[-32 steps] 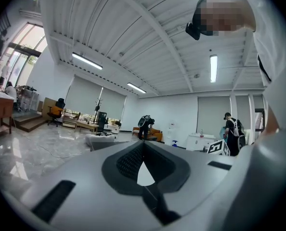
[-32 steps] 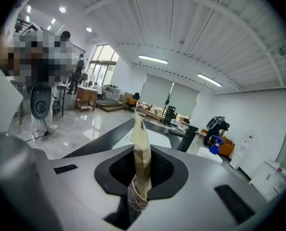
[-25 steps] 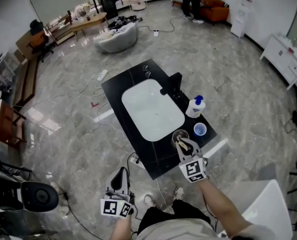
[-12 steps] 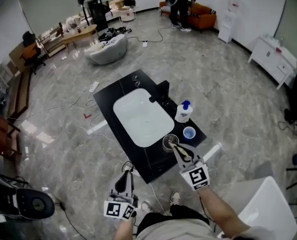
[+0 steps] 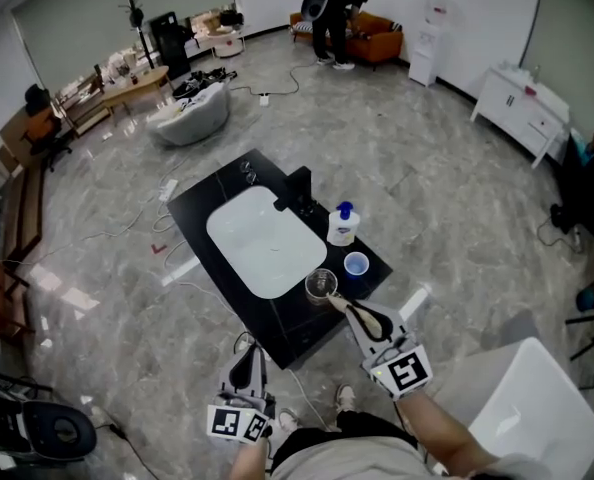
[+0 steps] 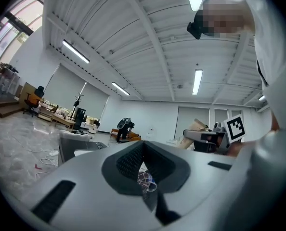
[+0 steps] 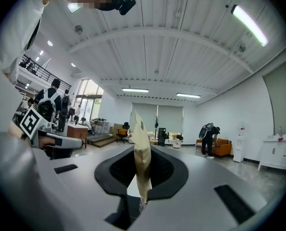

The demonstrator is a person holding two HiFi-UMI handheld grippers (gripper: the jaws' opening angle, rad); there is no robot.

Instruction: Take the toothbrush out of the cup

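Grip on the handle is looking solid. The right tongs (image 5: 339, 306) are pinching the pale cream toothbrush (image 7: 142, 162) partway along its length. It is standing upright across the jaws, one end poking up above them and the other hanging below. That upright hold is making sense to me: a brush standing in a cup wants to come straight up without dragging on the rim.

In the head view the tips are hovering just at the near right edge of the clear glass cup (image 5: 320, 285). The cup is sitting on the black surface (image 5: 209, 193), beside the near right corner of the white rounded sink basin (image 5: 262, 243). I cannot tell from here whether the brush's lower end is clear of the rim. No cup is showing in the right gripper view, so I am judging the brush to be at least mostly out.

A small blue cup (image 5: 356, 264) and a white bottle with a blue cap (image 5: 342, 228) are standing just beside the glass on its right and far side. Coming in from the near side is therefore looking like the sensible line.

The left tongs (image 5: 245, 353) are hanging off the near edge of the surface, jaws pressed together on nothing and well apart from the cup. By my reading they are waiting out of the way, since this job is only asking for one hand.
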